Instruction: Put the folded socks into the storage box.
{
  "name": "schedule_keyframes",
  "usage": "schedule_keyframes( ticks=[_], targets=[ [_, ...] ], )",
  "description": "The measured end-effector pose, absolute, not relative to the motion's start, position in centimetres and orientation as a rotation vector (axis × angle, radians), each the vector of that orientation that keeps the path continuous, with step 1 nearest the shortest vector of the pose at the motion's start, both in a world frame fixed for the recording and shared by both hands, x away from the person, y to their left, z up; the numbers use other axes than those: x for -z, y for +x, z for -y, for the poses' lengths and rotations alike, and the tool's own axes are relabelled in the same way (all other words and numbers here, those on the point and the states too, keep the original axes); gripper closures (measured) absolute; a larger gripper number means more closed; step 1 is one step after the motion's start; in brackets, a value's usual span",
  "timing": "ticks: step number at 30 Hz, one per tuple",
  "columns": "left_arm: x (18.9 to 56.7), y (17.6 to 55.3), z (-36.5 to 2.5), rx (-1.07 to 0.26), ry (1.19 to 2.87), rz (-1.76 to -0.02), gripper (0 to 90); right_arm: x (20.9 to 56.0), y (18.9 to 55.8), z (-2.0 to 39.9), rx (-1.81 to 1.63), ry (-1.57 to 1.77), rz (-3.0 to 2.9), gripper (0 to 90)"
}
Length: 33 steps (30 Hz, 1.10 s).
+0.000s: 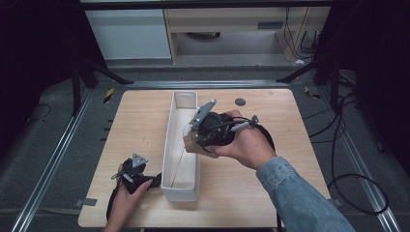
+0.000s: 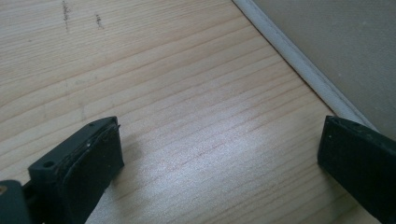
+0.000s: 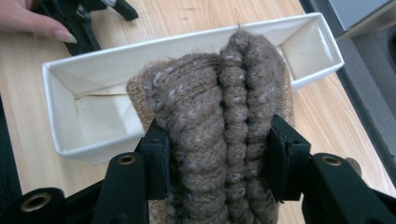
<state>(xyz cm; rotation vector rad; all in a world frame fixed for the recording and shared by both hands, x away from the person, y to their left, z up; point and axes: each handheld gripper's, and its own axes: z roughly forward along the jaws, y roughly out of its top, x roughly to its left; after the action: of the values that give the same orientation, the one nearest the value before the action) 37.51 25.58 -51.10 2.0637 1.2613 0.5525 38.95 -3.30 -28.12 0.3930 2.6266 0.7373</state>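
Two hand-held grippers work at a wooden table (image 1: pixel 241 179), where a long white bin (image 1: pixel 170 145) runs near to far at centre. From the high view, the right gripper (image 1: pixel 198 137) hangs over the bin's right wall with a brown bundle (image 1: pixel 194 143) at its tip, too small there to identify. Its own camera settles the matter: both black jaws press the sides of a folded brown knitted cloth (image 3: pixel 219 116), held above the open bin (image 3: pixel 187 39), whose inside looks bare. The left gripper (image 1: pixel 155 180) rests on the table just left of the bin's near end; its own view shows the jaws spread wide over bare wood (image 2: pixel 177 93), nothing between them, the bin wall (image 2: pixel 299 58) close beside
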Motion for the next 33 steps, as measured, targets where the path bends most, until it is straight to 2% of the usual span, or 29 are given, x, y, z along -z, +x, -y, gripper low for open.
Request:
schedule_keyframes(
  ticks=[33],
  targets=[
    [51.0,37.4,-25.6,-0.556,2.073,-1.253,0.7,29.3,37.3,-0.5,-0.742,0.317,-2.713,50.4]
  ],
)
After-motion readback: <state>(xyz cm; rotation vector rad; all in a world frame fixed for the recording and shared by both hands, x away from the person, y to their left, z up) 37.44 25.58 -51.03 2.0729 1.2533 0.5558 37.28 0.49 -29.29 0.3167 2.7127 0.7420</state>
